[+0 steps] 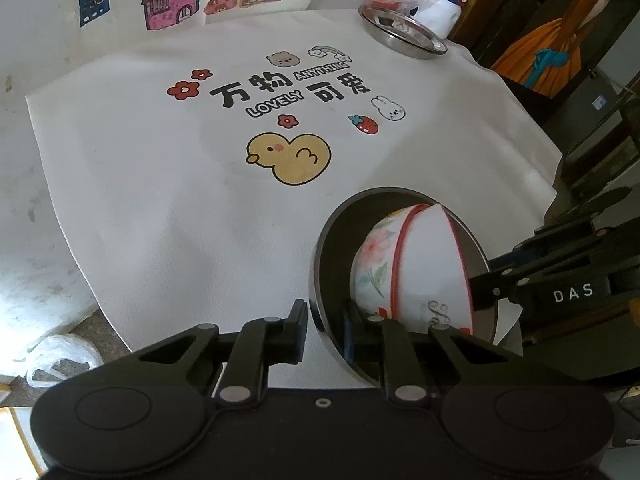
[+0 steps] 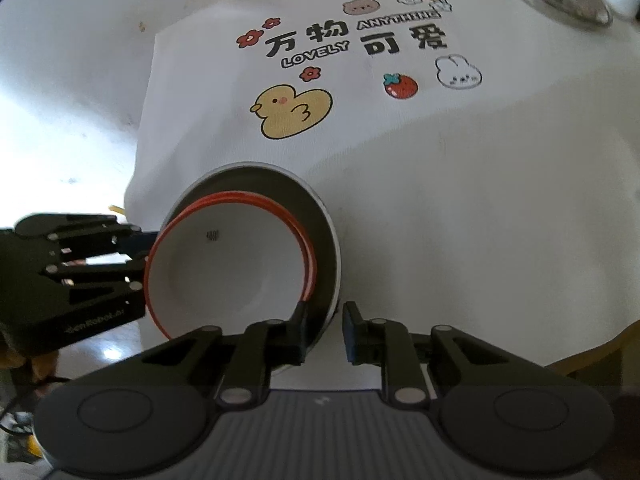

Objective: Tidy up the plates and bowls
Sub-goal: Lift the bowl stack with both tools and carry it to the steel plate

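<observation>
Straddling the plate rim, both grippers (left, right) sit unclenched, bowls nested on it; next: clamp rim, lift level.

The white cloth on the table carries "万物可爱", "ANYTHING" and "LOVELY" at its far middle. The right tongs read "DAS"; the left tongs read "GenRobot.ai", faintly.
</observation>
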The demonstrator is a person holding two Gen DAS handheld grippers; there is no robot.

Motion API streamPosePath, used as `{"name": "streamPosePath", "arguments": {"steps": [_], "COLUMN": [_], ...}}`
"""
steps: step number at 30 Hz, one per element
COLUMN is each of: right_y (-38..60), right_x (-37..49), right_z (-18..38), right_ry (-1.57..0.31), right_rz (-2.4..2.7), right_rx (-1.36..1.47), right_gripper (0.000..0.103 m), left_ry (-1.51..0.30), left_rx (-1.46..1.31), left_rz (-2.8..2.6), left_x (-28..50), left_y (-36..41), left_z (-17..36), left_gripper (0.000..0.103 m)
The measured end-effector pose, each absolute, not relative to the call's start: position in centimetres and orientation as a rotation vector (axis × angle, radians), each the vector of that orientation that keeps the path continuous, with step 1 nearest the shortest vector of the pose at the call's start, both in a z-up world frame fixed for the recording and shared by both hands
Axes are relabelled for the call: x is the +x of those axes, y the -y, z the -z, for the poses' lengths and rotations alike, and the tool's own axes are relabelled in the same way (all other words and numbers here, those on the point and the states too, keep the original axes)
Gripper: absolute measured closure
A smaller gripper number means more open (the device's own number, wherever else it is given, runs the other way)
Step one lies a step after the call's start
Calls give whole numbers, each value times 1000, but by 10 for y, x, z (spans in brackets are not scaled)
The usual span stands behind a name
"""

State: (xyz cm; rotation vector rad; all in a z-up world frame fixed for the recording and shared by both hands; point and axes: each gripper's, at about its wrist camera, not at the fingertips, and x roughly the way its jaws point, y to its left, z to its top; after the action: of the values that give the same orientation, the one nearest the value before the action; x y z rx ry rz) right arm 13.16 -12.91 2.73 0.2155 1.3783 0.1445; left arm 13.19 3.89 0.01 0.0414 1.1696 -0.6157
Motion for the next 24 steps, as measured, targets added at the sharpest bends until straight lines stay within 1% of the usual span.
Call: {"name": "streamPosePath", "arguments": {"steps": [3, 6, 11, 14, 15, 21, 24], "right_y": [135, 136, 143, 139, 138, 136, 137], "right_x": [130, 126, 125, 125, 126, 130, 128], "right_z": [-23, -23, -21, -23, -23, -18, -15], "right_ry": [-1364, -1336, -1328, -1330, -1334, -1356, -1349], "right_rz": [-152, -156, -187, -189, -192, -203, -204], "right_rx": [269, 282, 318, 295, 289, 297, 300], "right_gripper": [87, 87, 86, 86, 84, 82, 83], "left_ry": [-1165, -1155, -1151, -1146, -1144, -1142, -1146], "left_rx": [44, 53, 55, 63, 67, 93, 94], "left_rz": [619, 611, 595, 591, 590, 593, 594], "left_x": [131, 130, 128, 127, 127, 127, 127], "left_y": [-38, -36, -35, -34, -33, -31, -31], "left_z": [1, 1, 1, 0, 0, 0, 1], "left_gripper": [86, 86, 87, 87, 87, 87, 87]}}
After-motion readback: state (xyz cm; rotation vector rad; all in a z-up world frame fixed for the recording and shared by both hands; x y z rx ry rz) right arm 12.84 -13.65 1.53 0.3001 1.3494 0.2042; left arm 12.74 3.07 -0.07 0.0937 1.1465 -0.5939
